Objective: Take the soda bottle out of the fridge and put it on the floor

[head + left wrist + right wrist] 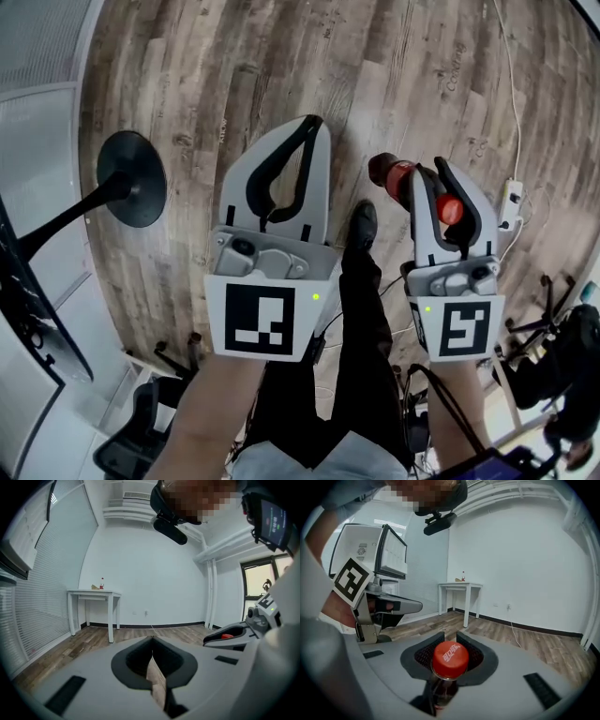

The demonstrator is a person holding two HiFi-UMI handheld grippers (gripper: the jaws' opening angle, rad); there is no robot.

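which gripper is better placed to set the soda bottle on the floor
Right: the right gripper is shut on the red-capped dark plastic soda bottle; the left gripper is shut and empty.

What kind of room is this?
Probably a bare office or test room: plain white walls, a wood-pattern floor, a small white table against the wall, and window blinds.

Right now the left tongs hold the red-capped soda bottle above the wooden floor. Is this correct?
No. The right tongs hold the red-capped soda bottle above the wooden floor; the left tongs are shut with nothing in them. The right gripper view shows the bottle's neck between its jaws.
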